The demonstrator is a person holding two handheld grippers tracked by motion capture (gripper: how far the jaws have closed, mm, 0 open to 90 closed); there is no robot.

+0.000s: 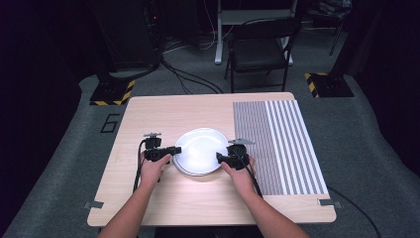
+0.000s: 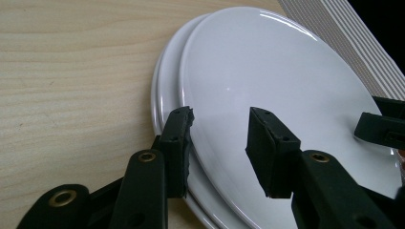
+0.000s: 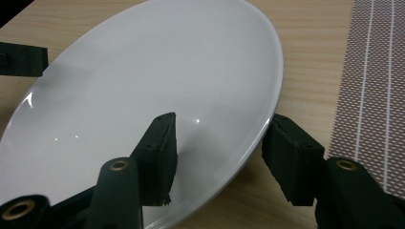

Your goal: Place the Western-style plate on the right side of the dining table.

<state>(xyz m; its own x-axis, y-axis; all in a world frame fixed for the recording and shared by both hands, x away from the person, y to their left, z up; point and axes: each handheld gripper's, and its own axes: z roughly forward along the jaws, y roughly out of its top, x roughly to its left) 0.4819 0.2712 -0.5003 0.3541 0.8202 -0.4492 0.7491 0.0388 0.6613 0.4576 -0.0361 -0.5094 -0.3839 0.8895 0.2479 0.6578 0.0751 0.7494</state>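
Observation:
A stack of white plates point(image 1: 200, 150) lies mid-table. My left gripper point(image 1: 174, 150) is at the stack's left rim. In the left gripper view its jaws point(image 2: 220, 114) straddle the rim of the top plate point(image 2: 267, 62), one pad over its face and one at its edge, shut on it. A lower plate point(image 2: 165, 81) peeks out beneath. My right gripper point(image 1: 221, 157) is at the right rim. Its jaws point(image 3: 223, 119) straddle the top plate point(image 3: 157, 67), one over the face and one outside the rim. Whether these pads press I cannot tell.
A striped grey placemat point(image 1: 280, 144) covers the right part of the wooden table point(image 1: 163, 114), just beside the right gripper. A folding chair point(image 1: 260, 47) and stand bases sit on the floor beyond the far edge.

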